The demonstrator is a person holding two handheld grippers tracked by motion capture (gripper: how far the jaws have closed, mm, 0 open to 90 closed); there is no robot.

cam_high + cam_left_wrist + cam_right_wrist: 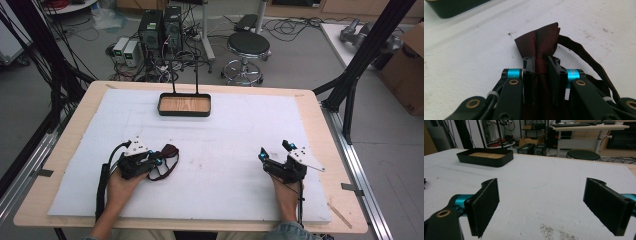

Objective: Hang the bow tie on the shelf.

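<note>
A dark red bow tie (539,42) with a dark strap (586,56) lies on the white foam sheet (225,145) at the left. My left gripper (541,63) is shut on its middle knot, and one wing fans out past the jaws. In the high view the bow tie (167,156) sticks out to the right of the left gripper (154,159). My right gripper (273,150) rests at the right of the sheet, jaws wide open with nothing between them. Its right gripper view shows the two black pads (486,203) far apart over bare foam.
A black tray with a wooden floor (184,105) stands at the back middle of the sheet, with thin black uprights rising behind it; it is also seen as the tray (485,157) far left. Beyond the table are a stool (248,46), computers and cables.
</note>
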